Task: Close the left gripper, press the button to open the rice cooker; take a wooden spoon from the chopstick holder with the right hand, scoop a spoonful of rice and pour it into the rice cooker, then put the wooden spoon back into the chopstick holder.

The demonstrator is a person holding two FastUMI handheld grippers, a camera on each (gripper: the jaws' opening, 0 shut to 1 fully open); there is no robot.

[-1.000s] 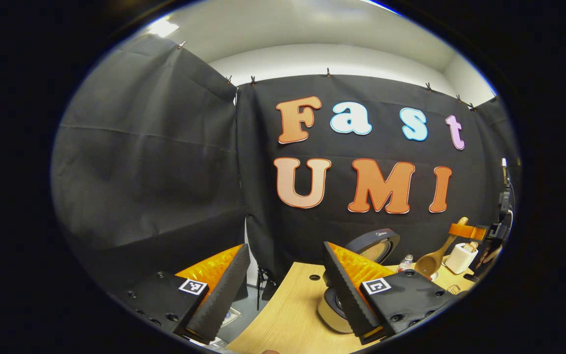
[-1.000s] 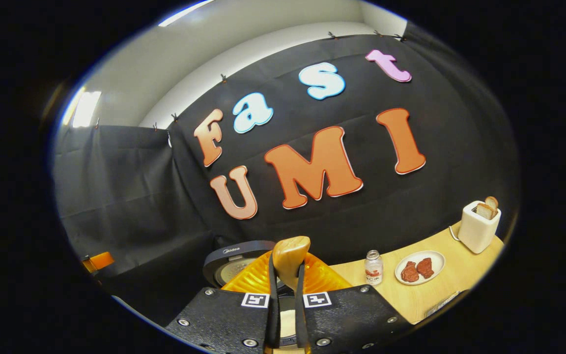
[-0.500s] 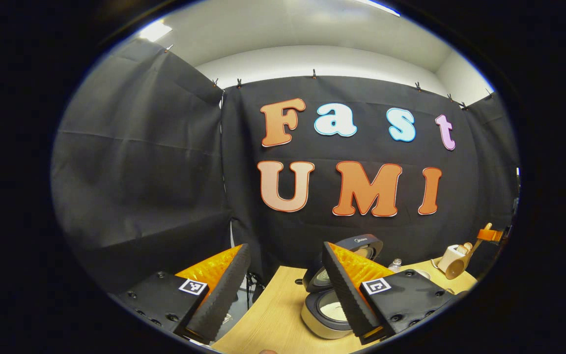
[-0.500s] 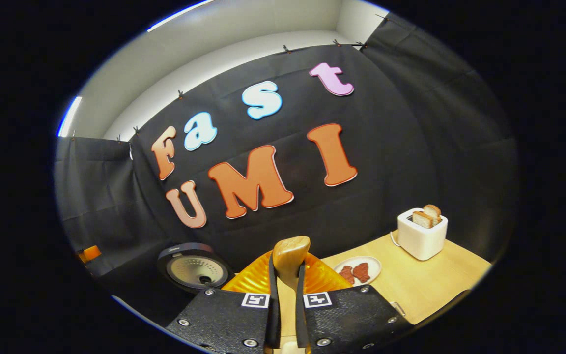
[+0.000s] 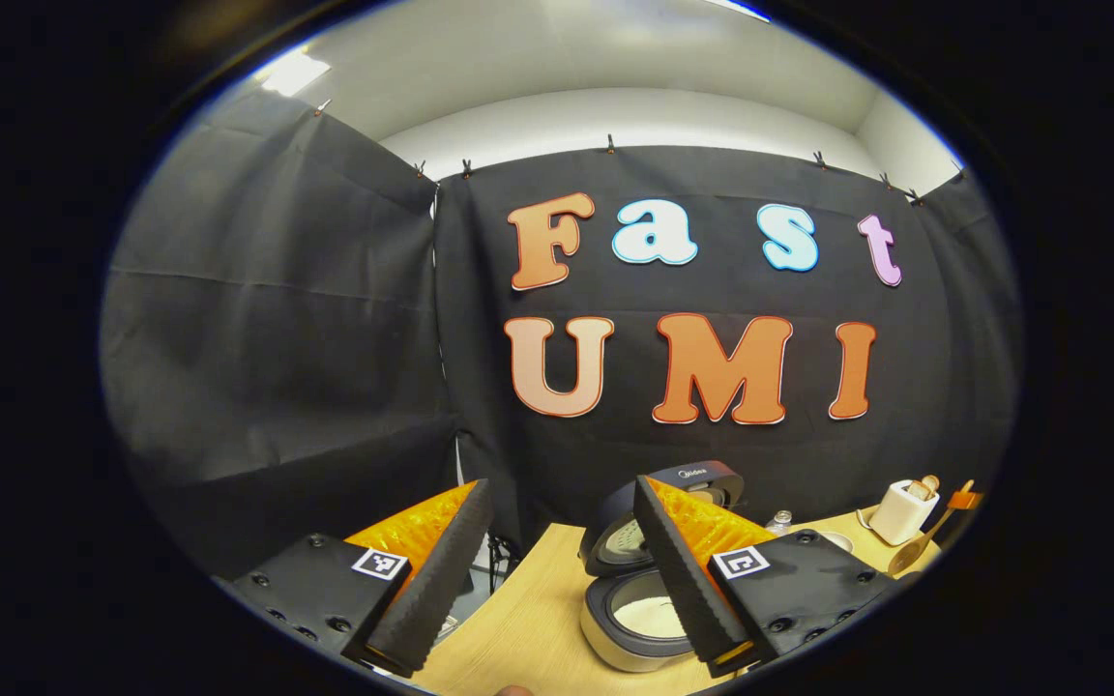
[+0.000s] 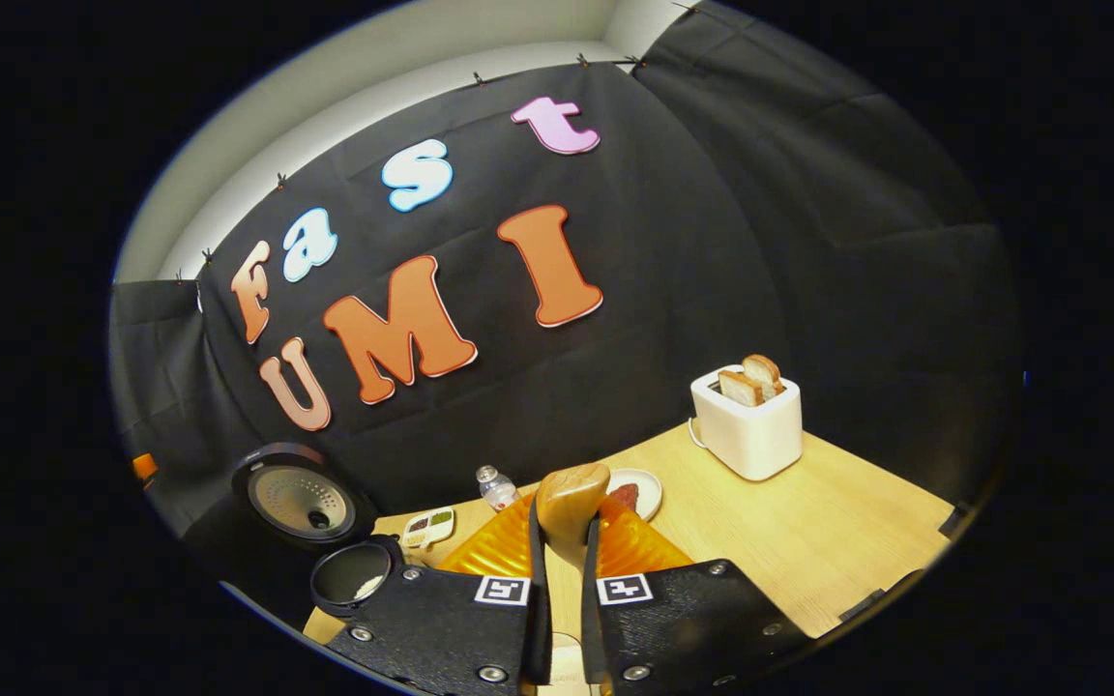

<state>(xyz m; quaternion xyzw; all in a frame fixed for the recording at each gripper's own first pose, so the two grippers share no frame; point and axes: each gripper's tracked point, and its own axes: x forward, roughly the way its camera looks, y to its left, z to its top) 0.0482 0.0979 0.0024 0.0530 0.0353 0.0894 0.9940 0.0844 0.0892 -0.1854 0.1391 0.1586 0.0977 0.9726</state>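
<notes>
**Spoon held off to the right of the open cooker**

The right gripper (image 6: 557,580) has its two fingers drawn close together, clamping the handle of the spoon (image 6: 571,507), whose rounded wooden end stands up between them in the right gripper view. The spoon (image 5: 915,551) also appears far off in the left gripper view, bowl hanging low and handle slanting up toward the far gripper, to the right of the cooker and just in front of the toaster.

The left gripper (image 5: 557,580) is spread wide with nothing between its fingers. It hangs above the near left part of the table (image 5: 528,619), with its right finger overlapping the cooker in that view.

The cooker (image 5: 639,619) stands open near the table's left end: its lid (image 6: 301,498) is tipped up and back, and a pale layer (rice, it seems) lies in the bottom of the pot (image 6: 354,578).

To the right of the cooker sit a small sectioned dish (image 6: 428,526) and a little bottle (image 6: 497,486). Farther right is a plate (image 6: 639,491) with something reddish on it, partly hidden behind the spoon. Beyond that stands a toaster (image 6: 748,425) with two slices of bread sticking out of its top.
</notes>
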